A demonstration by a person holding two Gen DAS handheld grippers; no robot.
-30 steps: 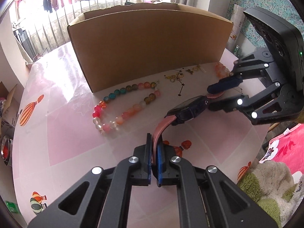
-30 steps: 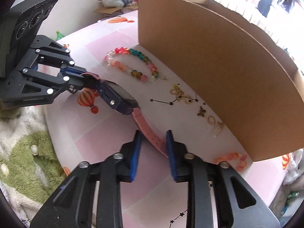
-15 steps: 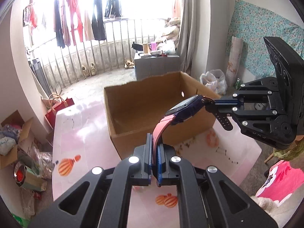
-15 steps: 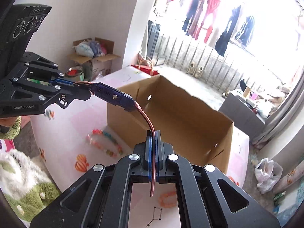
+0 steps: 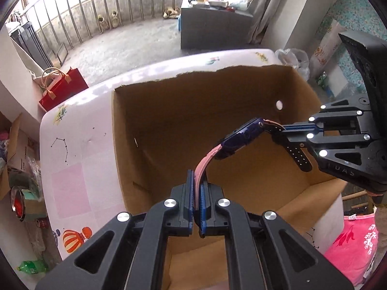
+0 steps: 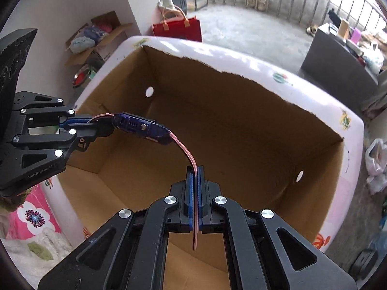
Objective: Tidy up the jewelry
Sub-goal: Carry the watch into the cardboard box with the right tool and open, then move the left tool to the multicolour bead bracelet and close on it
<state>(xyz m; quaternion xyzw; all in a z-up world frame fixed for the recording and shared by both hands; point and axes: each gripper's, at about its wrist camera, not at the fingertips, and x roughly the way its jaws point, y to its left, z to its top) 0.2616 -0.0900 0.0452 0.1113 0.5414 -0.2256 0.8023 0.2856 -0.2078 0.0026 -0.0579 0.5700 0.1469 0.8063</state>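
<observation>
A watch with a dark blue case (image 5: 244, 137) and pink strap hangs stretched between both grippers, above the open cardboard box (image 5: 125, 145). My left gripper (image 5: 197, 193) is shut on one pink strap end. My right gripper (image 6: 194, 193) is shut on the other strap end, which sticks out below the pads. In the left wrist view the right gripper (image 5: 283, 130) comes in from the right; in the right wrist view the left gripper (image 6: 96, 124) comes in from the left, by the watch case (image 6: 142, 129). The box (image 6: 333, 169) inside looks empty. The other jewelry is out of view.
The box stands on a pink patterned table (image 5: 70, 169). Around the table are a red shopping bag (image 5: 63, 89), floor clutter and boxes (image 6: 96, 33), a pink cloth (image 5: 350, 241), a dark cabinet (image 5: 212, 24) and a railing at the back.
Both grippers have carried the watch up from the tabletop and forward over the box opening. The right gripper closed on the strap during the lift. The beads and charms have left the view.
</observation>
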